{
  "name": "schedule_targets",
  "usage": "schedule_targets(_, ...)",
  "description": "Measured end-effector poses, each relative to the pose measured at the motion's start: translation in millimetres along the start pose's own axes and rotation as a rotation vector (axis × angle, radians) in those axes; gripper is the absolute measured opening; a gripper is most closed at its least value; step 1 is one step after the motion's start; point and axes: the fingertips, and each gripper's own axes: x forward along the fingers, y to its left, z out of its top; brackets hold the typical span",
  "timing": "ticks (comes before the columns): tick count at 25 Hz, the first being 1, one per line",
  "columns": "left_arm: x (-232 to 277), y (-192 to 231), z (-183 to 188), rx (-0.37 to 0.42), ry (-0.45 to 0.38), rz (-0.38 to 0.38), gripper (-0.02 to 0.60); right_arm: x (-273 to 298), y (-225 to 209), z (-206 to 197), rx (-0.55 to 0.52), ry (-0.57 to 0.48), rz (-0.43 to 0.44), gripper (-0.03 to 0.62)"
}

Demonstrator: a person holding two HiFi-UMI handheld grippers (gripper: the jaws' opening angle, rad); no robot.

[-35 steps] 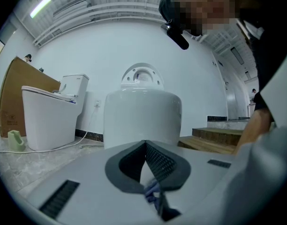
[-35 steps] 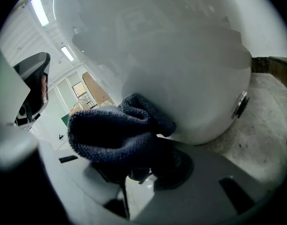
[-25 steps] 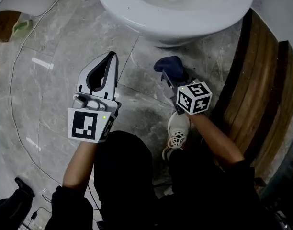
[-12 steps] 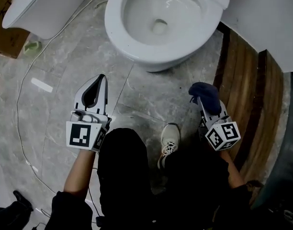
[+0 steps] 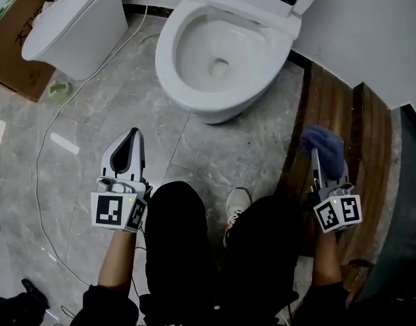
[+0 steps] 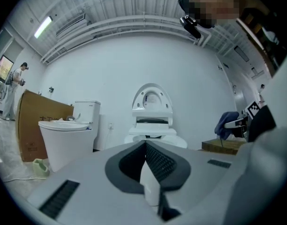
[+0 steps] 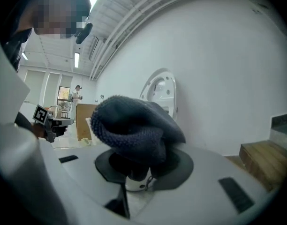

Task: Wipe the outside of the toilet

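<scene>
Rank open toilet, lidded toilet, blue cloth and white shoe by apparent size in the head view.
1. open toilet
2. lidded toilet
3. blue cloth and white shoe look alike; the cloth is nearer the camera, so unranked.

Bright, even light from ceiling strip lights (image 6: 45,26); pale glare streaks on floor (image 5: 61,143). Gripper views fisheye-warped, corners dark, near foreground soft.

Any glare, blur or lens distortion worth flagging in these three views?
Head view: sharp and evenly lit, with small bright reflections on the glossy floor at left. Left gripper view: strong fisheye bending, dark corners, the toilet crisp. Right gripper view: same distortion; the dark cloth sits close to the lens and looks slightly soft.
</scene>
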Motion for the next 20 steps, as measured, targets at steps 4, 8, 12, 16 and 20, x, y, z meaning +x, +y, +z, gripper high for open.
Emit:
schedule_targets(4, -12.4, -2.6, 33.4, -0.004, -0.034, 0.020, 0.012, -22.4, 0.6, 38.1, 0.000, -0.065, -0.043, 0.097)
schedule_targets(8, -22.5, -3.3, 68.6, 0.003, -0.098, 0.023, 0.011, -45.8, -1.1, 67.0, 0.003, -0.124, -0.085, 0.097)
schedule_targets(12, -34.1, -2.4, 92.2, 0.026, -0.117, 0.027, 0.011, -58.1, -1.5, 84.9, 0.026, -0.163, -0.101, 0.097)
schedule_targets(16, -37.0, -0.6, 101.4, 0.042, -0.118, 0.043, 0.012, -59.4, -5.0, 93.1, 0.033, -0.181, -0.111, 0.097)
schedule_targets(20, -27.9, 0.5, 106.6, 0.034, -0.104, 0.070, 0.012, -50.6, -13.2, 96.6, 0.006, -0.173, -0.110, 0.097)
